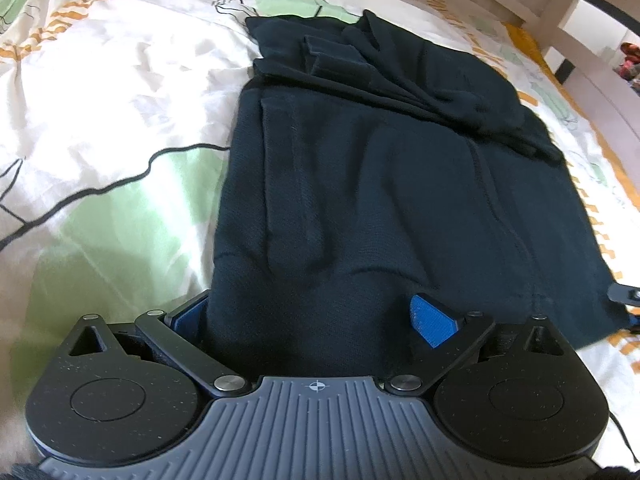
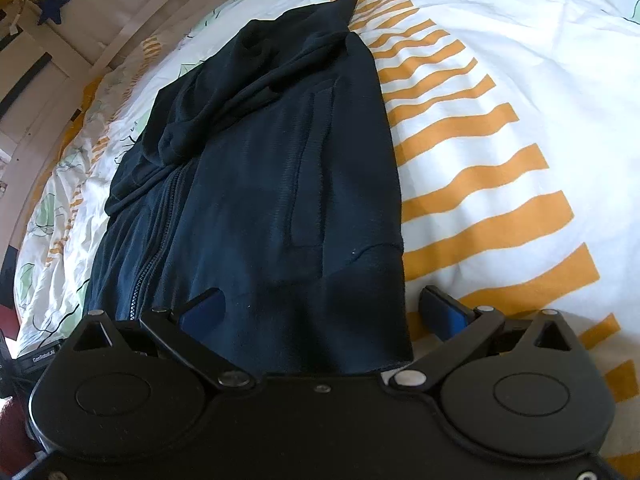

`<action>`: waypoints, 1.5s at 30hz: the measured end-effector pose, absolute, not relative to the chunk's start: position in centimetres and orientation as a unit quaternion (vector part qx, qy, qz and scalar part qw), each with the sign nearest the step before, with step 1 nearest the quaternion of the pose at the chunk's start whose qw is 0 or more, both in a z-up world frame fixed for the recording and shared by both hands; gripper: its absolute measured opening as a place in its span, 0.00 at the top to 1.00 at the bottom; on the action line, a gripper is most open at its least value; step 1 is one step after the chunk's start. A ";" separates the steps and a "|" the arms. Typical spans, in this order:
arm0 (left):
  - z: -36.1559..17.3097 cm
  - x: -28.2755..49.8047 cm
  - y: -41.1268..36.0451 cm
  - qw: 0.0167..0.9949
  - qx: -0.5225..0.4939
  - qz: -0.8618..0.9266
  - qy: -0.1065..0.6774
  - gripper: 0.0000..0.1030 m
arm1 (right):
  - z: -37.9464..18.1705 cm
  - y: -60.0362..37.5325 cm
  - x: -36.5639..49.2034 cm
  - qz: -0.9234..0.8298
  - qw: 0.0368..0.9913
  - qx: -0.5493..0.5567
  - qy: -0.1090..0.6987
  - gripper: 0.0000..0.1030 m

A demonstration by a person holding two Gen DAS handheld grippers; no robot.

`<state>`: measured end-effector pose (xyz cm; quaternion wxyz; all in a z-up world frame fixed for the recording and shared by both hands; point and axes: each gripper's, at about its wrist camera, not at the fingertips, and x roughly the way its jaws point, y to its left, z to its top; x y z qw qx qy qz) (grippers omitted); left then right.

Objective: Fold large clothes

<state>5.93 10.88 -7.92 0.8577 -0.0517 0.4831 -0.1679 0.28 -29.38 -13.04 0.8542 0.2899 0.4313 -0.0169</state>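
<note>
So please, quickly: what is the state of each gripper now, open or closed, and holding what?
Left gripper: open, fingers on either side of the dark jacket's near edge.
Right gripper: open, fingers astride the jacket's corner.

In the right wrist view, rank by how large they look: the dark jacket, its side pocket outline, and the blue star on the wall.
1. Dark jacket, by far the largest.
2. Pocket outline, a long narrow strip on the jacket.
3. Blue star, smallest, though it hangs farther from the camera, so its true size is unsure.
</note>
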 end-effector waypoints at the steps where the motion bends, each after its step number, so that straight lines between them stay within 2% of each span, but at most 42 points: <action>1: -7.8 5.7 10.8 0.857 -0.052 -0.171 0.483 0.01 | -13.1 -29.4 0.3 -0.016 0.854 0.290 0.432 0.00; 6: -7.2 5.0 11.7 0.861 -0.086 -0.177 0.469 0.03 | -13.1 -29.4 0.4 -0.014 0.853 0.289 0.433 0.00; 8: -6.7 4.9 13.4 0.867 -0.140 -0.167 0.449 0.11 | -13.2 -29.4 0.4 -0.014 0.853 0.290 0.433 0.00; 11: -6.6 5.0 15.2 0.865 -0.193 -0.151 0.439 0.14 | -13.1 -29.4 0.5 -0.014 0.853 0.289 0.435 0.00; 13: -6.8 5.2 14.5 0.861 -0.159 -0.145 0.460 0.24 | -13.2 -29.3 0.6 -0.015 0.853 0.288 0.436 0.00; 17: -7.2 5.5 12.3 0.858 -0.094 -0.146 0.484 0.31 | -13.1 -29.4 0.5 -0.014 0.852 0.291 0.434 0.00; 19: -7.3 5.7 12.5 0.856 -0.103 -0.144 0.486 0.41 | -13.1 -29.5 0.4 -0.012 0.852 0.296 0.431 0.00; 22: -7.4 5.9 13.5 0.850 -0.141 -0.143 0.487 0.49 | -13.2 -29.6 0.2 -0.010 0.851 0.302 0.429 0.00; 26: -7.3 5.9 14.4 0.847 -0.177 -0.142 0.481 0.50 | -13.1 -29.7 0.3 -0.009 0.849 0.307 0.430 0.00; 29: -7.0 5.7 14.9 0.846 -0.199 -0.140 0.474 0.50 | -13.0 -29.7 0.2 -0.013 0.849 0.305 0.431 0.05; 30: -7.0 5.8 15.0 0.844 -0.202 -0.139 0.476 0.51 | -12.9 -29.8 0.2 -0.014 0.849 0.305 0.430 0.07; 32: -7.2 5.9 14.9 0.843 -0.197 -0.132 0.483 0.59 | -12.9 -30.0 0.1 -0.018 0.849 0.309 0.428 0.16; 33: -7.2 5.9 14.8 0.843 -0.194 -0.130 0.484 0.70 | -12.9 -30.1 0.1 -0.023 0.849 0.311 0.427 0.29; 34: -7.2 5.9 14.7 0.844 -0.191 -0.129 0.485 0.86 | -12.9 -30.3 0.0 -0.030 0.849 0.313 0.425 0.45; 35: -7.2 5.9 14.7 0.846 -0.186 -0.120 0.485 0.89 | -13.0 -30.5 -0.1 -0.035 0.848 0.317 0.423 0.54; 36: -7.2 5.9 14.8 0.846 -0.188 -0.122 0.484 0.90 | -13.1 -30.8 -0.3 -0.033 0.845 0.330 0.419 0.74; 39: -6.7 5.8 15.3 0.846 -0.214 -0.135 0.470 0.92 | -13.2 -31.4 -0.5 -0.026 0.839 0.356 0.411 0.80; 45: -3.8 6.4 16.3 0.847 -0.271 -0.161 0.428 0.92 | -10.7 -32.5 -1.2 0.021 0.847 0.414 0.334 0.83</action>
